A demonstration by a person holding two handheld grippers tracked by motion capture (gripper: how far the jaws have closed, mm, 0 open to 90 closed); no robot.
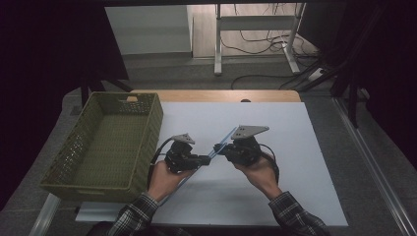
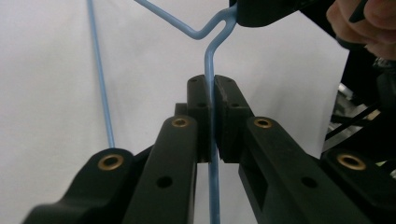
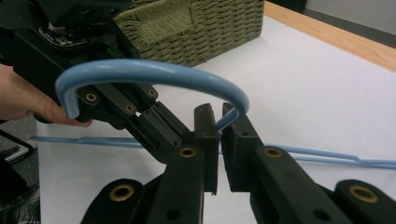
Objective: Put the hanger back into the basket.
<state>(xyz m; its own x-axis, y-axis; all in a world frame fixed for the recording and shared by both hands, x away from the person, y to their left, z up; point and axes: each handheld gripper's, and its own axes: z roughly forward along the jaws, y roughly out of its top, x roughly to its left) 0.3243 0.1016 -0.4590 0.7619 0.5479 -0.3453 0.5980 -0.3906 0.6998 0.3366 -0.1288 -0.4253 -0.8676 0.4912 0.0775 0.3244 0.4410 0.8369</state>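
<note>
A thin light-blue wire hanger is held over the white tabletop between both grippers. In the left gripper view, my left gripper is shut on a straight run of the hanger just below the twist at its neck. My right gripper is shut on the base of the hanger's curved hook, which arcs up and over to the left. In the high view the left gripper and right gripper point at each other, tips nearly touching.
A green woven basket, empty, stands on the left side of the table, close to my left hand. A wooden table edge runs along the far side. Desk legs and cables are on the floor beyond.
</note>
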